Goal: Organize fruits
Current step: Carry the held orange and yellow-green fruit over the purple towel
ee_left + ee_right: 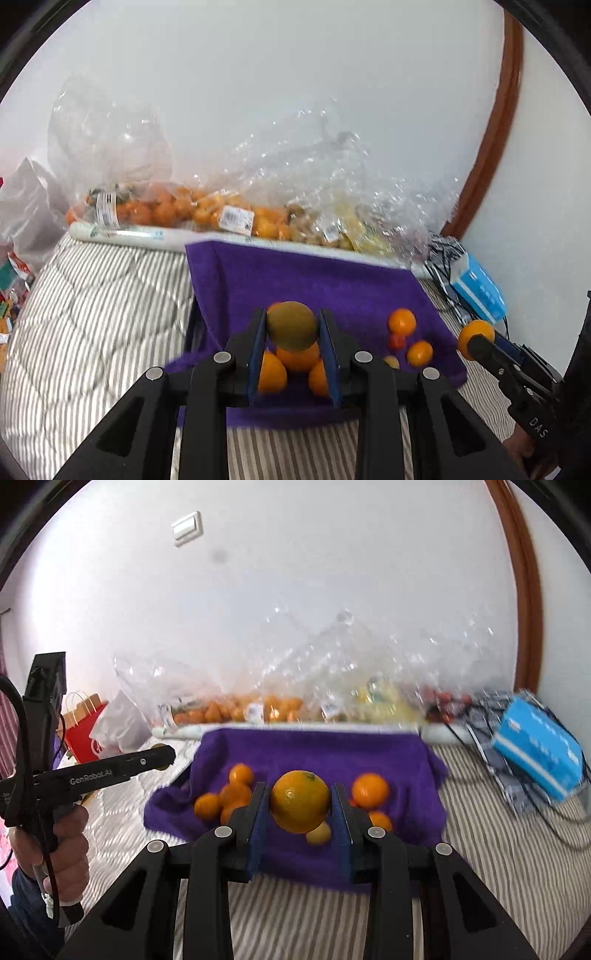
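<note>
- left gripper (293,345) fingers clamped on a greenish-brown fruit (291,325), right gripper (300,814) on an orange (300,800), both above the purple towel (332,280)
- several oranges (370,791) lie loose on the towel, so plenty left to sort, I'd say

The left gripper (292,328) was clamped on a greenish fruit (291,325) at lower centre, angled downward. The right gripper (300,801) likewise gripped an orange (300,800). A hand (55,845) held the left handle at lower left.
</note>
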The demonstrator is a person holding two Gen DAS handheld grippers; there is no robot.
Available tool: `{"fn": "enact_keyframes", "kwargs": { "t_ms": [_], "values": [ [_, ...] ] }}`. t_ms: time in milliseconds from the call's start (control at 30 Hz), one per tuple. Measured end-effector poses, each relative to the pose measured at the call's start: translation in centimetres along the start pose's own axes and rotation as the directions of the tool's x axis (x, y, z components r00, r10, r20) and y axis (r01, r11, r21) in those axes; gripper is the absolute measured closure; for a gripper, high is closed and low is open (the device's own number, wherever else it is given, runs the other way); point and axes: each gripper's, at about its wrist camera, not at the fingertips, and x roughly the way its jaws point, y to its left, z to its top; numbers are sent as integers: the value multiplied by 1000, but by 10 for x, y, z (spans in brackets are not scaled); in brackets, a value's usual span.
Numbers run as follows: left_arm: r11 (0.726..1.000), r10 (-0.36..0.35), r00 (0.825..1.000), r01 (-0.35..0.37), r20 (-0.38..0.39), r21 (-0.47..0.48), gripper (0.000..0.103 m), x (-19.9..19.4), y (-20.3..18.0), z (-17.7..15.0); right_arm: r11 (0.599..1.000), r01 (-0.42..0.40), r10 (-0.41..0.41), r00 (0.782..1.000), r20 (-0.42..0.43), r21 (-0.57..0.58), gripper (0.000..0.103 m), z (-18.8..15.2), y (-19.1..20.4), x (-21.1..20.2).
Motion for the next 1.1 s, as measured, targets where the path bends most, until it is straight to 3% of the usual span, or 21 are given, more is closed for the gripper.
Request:
{"fn": "enact_keyframes", "kwargs": {
  "t_ms": [267,667,1100],
  "values": [
    [999,18,1000,-18,2,-27,76,30,8,9,1000,-19,18,999,34,20,70,20,-10,36],
    [999,9,999,-11,-43,-35,76,60,15,-14,996,1,3,999,-45,86,70,-3,-30,69],
    [1000,18,995,-20,-98,-24,76,80,12,-27,998,42,-39,994,-99,36,70,-13,-26,82]
  ]
}}
